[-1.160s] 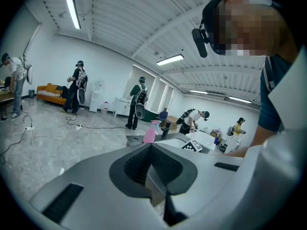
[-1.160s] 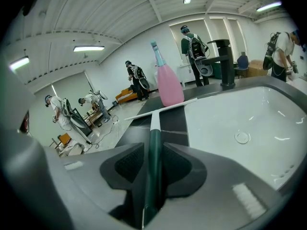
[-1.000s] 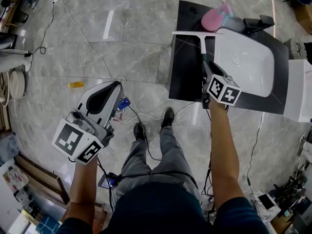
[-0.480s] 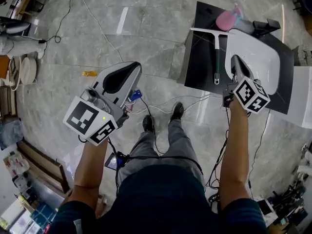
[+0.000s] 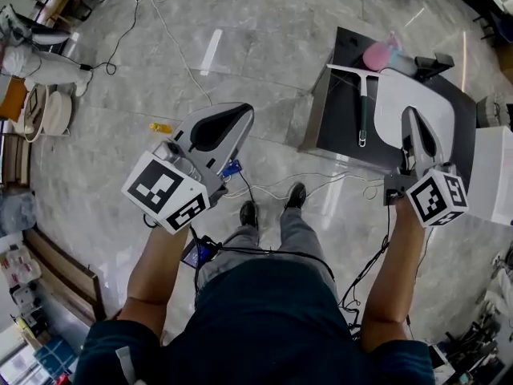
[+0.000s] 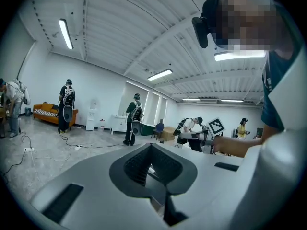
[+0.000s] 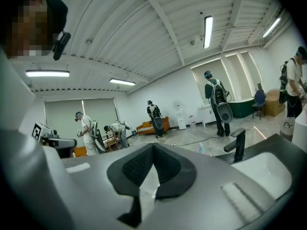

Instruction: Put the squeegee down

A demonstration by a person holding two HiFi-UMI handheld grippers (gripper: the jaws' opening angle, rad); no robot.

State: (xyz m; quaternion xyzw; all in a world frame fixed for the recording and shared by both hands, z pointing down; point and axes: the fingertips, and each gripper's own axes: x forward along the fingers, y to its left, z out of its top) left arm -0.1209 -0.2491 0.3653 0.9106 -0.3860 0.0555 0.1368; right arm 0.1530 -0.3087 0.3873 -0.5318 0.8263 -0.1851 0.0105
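The squeegee [image 5: 362, 109], with a white blade and a dark handle, lies flat on the black counter [image 5: 337, 131] just left of the white sink [image 5: 437, 95]. Nothing holds it. My right gripper [image 5: 409, 114] hovers above the sink's near part, right of the squeegee handle and apart from it, shut and empty. In the right gripper view its jaws [image 7: 153, 148] meet with nothing between them. My left gripper [image 5: 243, 112] hangs over the floor, well left of the counter, shut and empty. Its jaws [image 6: 152, 147] are likewise closed in the left gripper view.
A pink bottle [image 5: 377, 54] and a black faucet [image 5: 437, 61] stand at the counter's far end. Cables [image 5: 264, 184] trail over the marble floor by my feet [image 5: 249, 213]. A small yellow thing [image 5: 160, 127] lies on the floor. Other people [image 6: 133, 120] stand in the room.
The right gripper has let go of the squeegee handle, closed, and lifted up and to the right. The squeegee stays on the counter. The left gripper has risen too.
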